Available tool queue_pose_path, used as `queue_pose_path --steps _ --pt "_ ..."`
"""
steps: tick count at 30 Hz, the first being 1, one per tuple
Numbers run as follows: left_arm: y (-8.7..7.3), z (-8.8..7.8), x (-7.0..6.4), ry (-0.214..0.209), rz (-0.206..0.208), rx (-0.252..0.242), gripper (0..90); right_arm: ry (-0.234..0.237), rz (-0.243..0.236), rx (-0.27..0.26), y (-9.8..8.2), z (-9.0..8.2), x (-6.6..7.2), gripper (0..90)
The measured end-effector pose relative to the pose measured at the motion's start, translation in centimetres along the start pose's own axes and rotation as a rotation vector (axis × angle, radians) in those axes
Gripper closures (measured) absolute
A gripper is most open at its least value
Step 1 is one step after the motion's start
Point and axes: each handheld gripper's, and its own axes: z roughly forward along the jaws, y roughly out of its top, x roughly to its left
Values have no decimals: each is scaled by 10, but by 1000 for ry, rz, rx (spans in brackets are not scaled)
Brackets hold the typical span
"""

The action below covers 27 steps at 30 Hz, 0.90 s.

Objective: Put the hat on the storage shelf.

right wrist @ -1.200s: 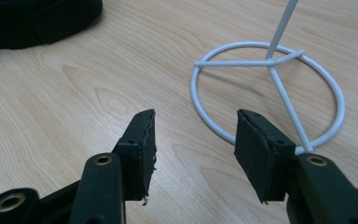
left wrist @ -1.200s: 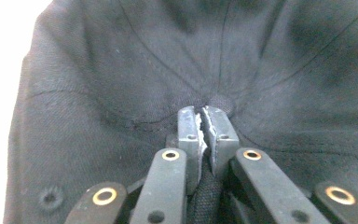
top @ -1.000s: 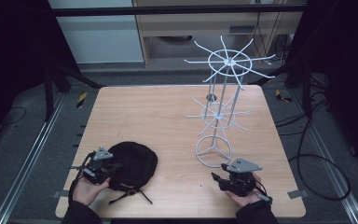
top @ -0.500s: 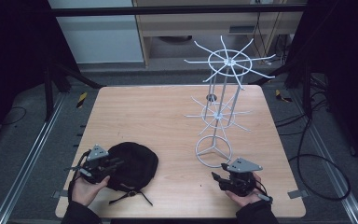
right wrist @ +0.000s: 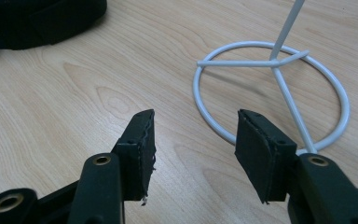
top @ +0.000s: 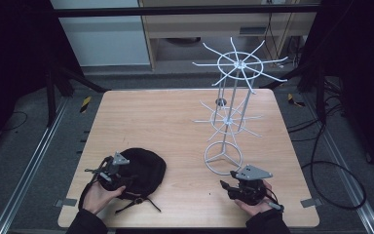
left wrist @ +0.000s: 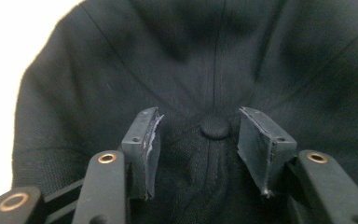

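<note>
1. Left tool (top: pixel 108 171): jaws have just been opening and now stand released astride the top button of the black cap (top: pixel 143 168), near left on the surface (top: pixel 165 122); a regrip seems likely.
2. Right tool (top: pixel 230 185): released, empty, near right.
3. Count: one cap, two tools, one white wire rack (top: pixel 231 105) farther right.
</note>
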Motion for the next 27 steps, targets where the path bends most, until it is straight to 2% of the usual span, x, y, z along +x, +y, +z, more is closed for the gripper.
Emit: queue_pose_path --steps 5,11,14,20,22,24,27 --pt "-1 2 0 -4 -14 -13 493 -1 0 0 0 0 -1 470" --pt "3 2 0 36 -40 0 659 1 -3 -4 0 0 0 470" --pt "3 2 -1 53 -48 0 701 0 -2 -5 0 0 0 470" --pt "-1 1 1 38 -64 -24 744 -3 -2 -10 0 -1 -1 471" --pt "-3 -4 3 18 -77 -55 748 -2 5 -10 0 -2 -2 471" --pt "-3 -12 4 20 -80 -96 751 -4 2 -14 -1 -3 -3 471" --pt "-3 -29 6 15 -99 -182 753 -7 8 -13 -1 -3 -4 471"
